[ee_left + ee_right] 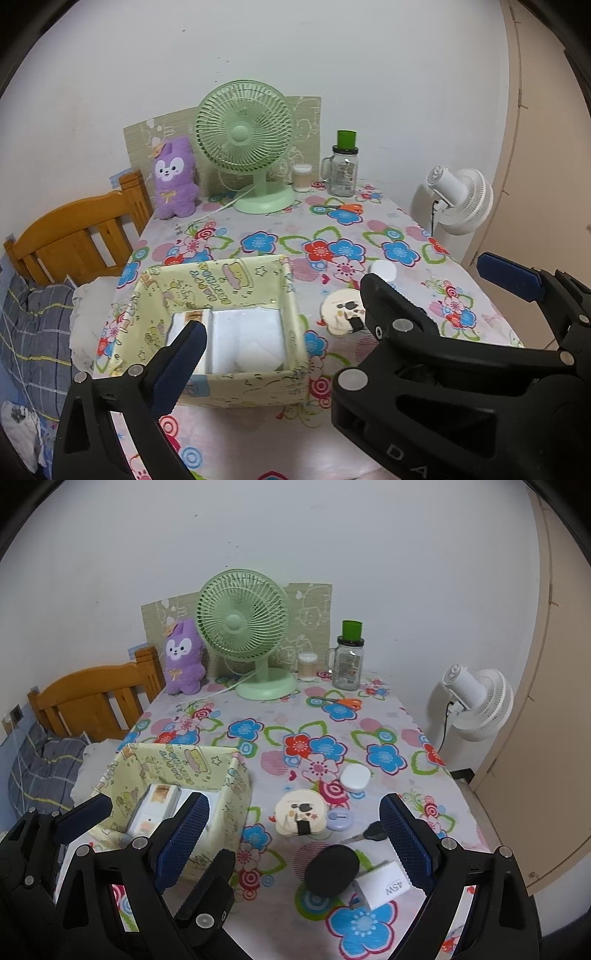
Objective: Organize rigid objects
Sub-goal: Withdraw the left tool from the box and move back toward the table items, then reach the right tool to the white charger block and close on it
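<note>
A yellow cartoon-print box [221, 288] [177, 760] stands at the table's near left with white packs [255, 339] inside. My left gripper [295, 332] hovers open over it, with nothing between its fingers; the right gripper's black frame hides its right finger. My right gripper [293, 799] is open above loose items: a cream round case [301, 812], a white round case [354, 778], a lilac disc [340, 819], a black-headed key [373, 832], a black oval pad [330, 869] and a white 45W charger [384, 884]. It touches none of them.
At the back stand a green desk fan [242, 627], a purple plush [183, 657], a small cup [307, 666] and a glass jar [347, 664], with orange scissors [343, 702] in front. A white floor fan [480, 701] is to the right, a wooden bed head [96, 698] to the left.
</note>
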The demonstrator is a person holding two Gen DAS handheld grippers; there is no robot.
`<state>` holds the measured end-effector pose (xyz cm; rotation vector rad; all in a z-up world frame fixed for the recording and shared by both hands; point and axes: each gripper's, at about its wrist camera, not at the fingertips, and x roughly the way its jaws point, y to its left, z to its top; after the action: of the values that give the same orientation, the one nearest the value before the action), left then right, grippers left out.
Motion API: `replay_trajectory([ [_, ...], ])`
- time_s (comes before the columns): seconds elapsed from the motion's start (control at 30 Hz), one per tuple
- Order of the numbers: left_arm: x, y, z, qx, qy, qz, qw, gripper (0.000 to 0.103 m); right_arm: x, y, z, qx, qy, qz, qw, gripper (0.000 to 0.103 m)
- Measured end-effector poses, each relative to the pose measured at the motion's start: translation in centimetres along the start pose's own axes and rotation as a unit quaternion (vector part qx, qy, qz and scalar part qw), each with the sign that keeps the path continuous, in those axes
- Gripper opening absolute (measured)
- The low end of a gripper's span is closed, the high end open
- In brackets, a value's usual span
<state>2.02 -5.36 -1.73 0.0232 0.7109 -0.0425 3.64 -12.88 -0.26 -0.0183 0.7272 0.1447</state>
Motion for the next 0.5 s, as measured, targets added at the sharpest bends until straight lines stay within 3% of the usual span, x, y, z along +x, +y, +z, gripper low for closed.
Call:
replay_trajectory([
  [0.5, 1.1, -3.7, -0.9, 0.023, 0.007, -0.027, 0.9993, 0.102, -0.2, -3.2, -1.7, -0.004, -0.005, -0.034, 0.999, 0.095],
])
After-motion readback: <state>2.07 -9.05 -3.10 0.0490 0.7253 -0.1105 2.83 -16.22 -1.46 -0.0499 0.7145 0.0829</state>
